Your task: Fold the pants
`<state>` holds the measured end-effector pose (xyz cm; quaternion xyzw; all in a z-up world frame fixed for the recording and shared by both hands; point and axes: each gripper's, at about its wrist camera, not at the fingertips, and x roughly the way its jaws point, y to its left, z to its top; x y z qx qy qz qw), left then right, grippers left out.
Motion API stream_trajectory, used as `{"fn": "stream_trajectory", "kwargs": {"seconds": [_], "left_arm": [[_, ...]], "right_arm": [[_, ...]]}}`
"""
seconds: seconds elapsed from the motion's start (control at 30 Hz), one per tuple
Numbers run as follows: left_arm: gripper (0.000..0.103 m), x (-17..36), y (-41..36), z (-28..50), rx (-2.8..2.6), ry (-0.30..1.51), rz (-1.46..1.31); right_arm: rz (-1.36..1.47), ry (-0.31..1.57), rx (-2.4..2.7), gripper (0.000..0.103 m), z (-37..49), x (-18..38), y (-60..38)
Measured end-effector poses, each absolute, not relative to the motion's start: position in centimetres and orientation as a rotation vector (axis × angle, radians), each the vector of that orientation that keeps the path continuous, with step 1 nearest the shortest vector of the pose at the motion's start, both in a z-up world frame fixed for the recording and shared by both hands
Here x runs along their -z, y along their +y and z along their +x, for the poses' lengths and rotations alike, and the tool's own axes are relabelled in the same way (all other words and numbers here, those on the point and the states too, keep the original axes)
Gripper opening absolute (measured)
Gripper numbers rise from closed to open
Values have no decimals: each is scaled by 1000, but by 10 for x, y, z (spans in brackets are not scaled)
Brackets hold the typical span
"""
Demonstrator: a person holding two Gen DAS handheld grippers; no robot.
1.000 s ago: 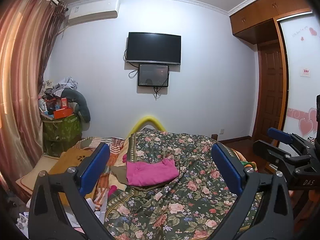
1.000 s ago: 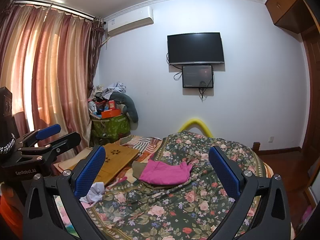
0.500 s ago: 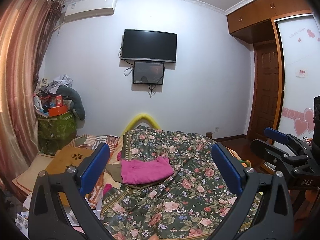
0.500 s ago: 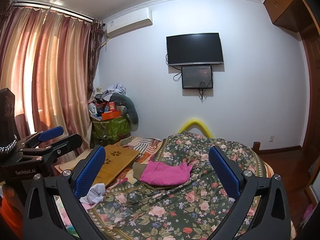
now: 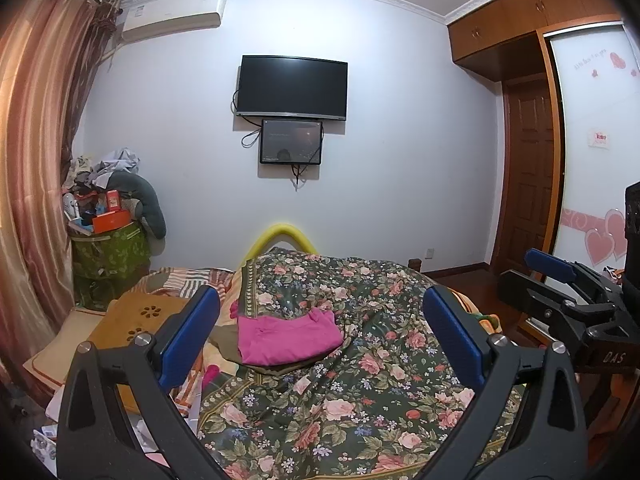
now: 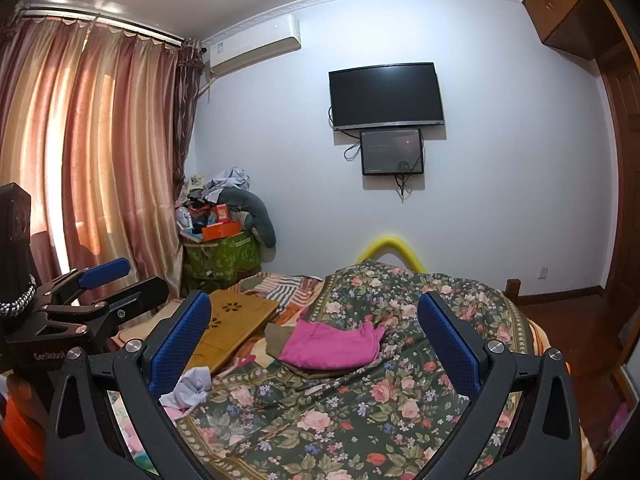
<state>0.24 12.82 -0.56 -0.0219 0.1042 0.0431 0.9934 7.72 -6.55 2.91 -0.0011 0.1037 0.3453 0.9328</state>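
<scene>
My left gripper [image 5: 320,338] and right gripper [image 6: 314,338] both gape wide, empty, above floral bedspread [image 5: 360,400]; pink garment [image 5: 286,336], possibly the pants, lies folded ahead.

Home bedroom, bed with floral quilt [image 5: 360,380], wall-mounted TV [image 5: 292,87], curtains [image 6: 100,152], wooden wardrobe [image 5: 520,20], air conditioner [image 5: 172,14]

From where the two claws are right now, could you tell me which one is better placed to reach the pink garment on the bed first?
Probably the left claw: the pink garment sits between its open fingers, slightly left of centre. The right claw is also open and frames it similarly, so the edge is slight.
</scene>
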Motion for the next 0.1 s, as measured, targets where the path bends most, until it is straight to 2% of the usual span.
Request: {"fn": "stream_trajectory", "kwargs": {"seconds": [0.1], "left_arm": [[103, 7, 127, 5, -80, 215, -41]], "right_arm": [[-3, 217, -704, 103, 78, -28, -65]]}}
